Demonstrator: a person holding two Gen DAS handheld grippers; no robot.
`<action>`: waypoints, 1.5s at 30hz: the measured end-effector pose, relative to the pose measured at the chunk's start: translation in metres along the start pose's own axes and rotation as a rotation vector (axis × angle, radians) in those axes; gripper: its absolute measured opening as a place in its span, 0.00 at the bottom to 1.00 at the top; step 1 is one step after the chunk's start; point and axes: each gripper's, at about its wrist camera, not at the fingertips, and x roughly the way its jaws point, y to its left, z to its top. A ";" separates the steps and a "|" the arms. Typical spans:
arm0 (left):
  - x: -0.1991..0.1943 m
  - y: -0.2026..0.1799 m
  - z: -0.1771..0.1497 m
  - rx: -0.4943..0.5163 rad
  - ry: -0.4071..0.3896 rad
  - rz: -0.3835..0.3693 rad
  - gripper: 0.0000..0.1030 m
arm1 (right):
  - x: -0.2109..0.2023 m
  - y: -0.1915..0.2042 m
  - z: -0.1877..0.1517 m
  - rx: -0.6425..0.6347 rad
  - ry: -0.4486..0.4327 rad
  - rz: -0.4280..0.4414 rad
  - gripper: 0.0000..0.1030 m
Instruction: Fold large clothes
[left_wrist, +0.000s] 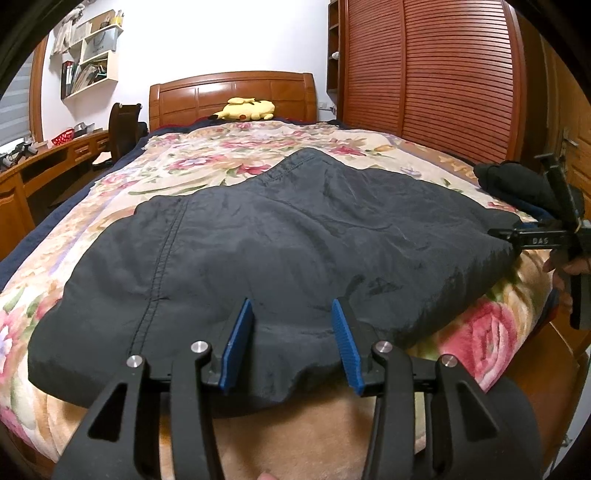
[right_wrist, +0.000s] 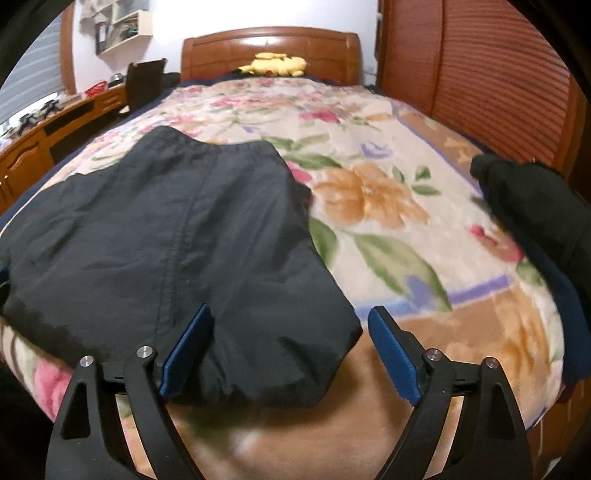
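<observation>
A large dark grey garment lies spread flat on the floral bedspread near the foot of the bed. My left gripper is open, its blue pads astride the garment's near hem. In the right wrist view the garment fills the left half; my right gripper is open wide around the garment's near right corner, the left pad over the cloth and the right pad over the bedspread. The right gripper also shows in the left wrist view at the garment's right edge.
A black bundle of clothing lies at the bed's right edge, also seen in the left wrist view. A yellow plush toy rests by the wooden headboard. A desk and chair stand left; a slatted wardrobe stands right.
</observation>
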 end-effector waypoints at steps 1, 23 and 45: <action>0.000 0.001 0.000 -0.003 -0.001 -0.003 0.43 | 0.003 -0.001 -0.002 0.016 0.006 0.006 0.88; -0.004 0.002 -0.002 -0.007 -0.001 -0.020 0.43 | -0.010 0.004 0.003 0.112 0.020 0.228 0.13; -0.071 0.059 -0.019 -0.053 -0.094 0.056 0.44 | -0.103 0.185 0.103 -0.313 -0.248 0.313 0.08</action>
